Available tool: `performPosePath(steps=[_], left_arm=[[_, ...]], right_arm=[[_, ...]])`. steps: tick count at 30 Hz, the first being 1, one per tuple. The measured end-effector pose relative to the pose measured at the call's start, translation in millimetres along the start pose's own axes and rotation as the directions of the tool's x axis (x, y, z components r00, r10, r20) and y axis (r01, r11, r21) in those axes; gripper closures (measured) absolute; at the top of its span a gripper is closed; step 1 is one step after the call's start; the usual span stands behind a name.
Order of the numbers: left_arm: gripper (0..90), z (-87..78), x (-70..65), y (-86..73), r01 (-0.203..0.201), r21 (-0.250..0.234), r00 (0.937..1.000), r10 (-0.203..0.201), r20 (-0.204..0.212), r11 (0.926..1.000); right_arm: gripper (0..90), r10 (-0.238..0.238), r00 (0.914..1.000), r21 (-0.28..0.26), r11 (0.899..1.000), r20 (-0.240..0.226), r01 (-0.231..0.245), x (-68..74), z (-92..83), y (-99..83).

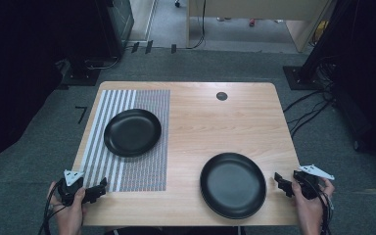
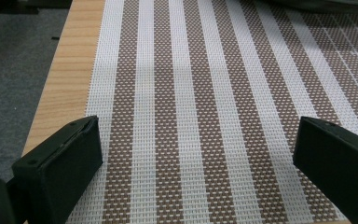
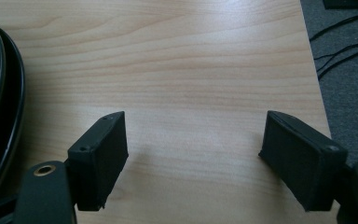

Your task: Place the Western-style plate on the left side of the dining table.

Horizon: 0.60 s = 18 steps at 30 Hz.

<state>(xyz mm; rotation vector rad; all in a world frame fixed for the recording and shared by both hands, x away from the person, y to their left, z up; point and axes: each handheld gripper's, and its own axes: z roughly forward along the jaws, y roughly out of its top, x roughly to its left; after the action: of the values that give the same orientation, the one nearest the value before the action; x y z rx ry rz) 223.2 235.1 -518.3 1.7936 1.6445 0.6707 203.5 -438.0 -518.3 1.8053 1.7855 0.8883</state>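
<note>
Glossy black round plate [image 1: 232, 185] lies on pale woodgrain table [image 1: 215, 122], right gripper [image 1: 280, 182] beside it, jaws wide, empty.

The left gripper [image 2: 196, 163] holds its fingers [image 2: 60, 163] wide apart over a striped mat [image 2: 205, 93]; bare counter [image 2: 70, 65] runs along the frame's left.
</note>
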Motion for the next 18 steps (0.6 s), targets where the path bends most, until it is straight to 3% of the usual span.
performPosePath(steps=[4, 6, 9, 18], left_arm=[[1.0, 0.6, -0.9, 0.0, -0.006, 0.002, 1.0, 0.006, -0.007, 1.0], [0.9, 0.9, -1.3, 0.1, -0.009, 0.004, 0.9999, 0.009, -0.01, 1.0], [0.9, 1.6, -3.1, 0.2, -0.026, 0.014, 0.9994, 0.027, -0.022, 0.9995], [0.6, 1.7, -2.9, 0.3, -0.027, 0.015, 0.9994, 0.027, -0.021, 0.9995]], right_arm=[[20.2, -0.012, 0.9997, -0.007, 1.0, 0.019, 0.012, 2.0, -1.3, -3.7], [18.8, -0.043, 0.9983, -0.011, 0.999, 0.04, 0.043, 4.9, -0.2, -5.5], [10.7, -0.063, 0.9946, -0.017, 0.998, 0.082, 0.065, 12.6, 3.5, -8.7], [8.2, -0.048, 0.9941, -0.013, 0.999, 0.098, 0.049, 15.6, 5.1, -8.5]])
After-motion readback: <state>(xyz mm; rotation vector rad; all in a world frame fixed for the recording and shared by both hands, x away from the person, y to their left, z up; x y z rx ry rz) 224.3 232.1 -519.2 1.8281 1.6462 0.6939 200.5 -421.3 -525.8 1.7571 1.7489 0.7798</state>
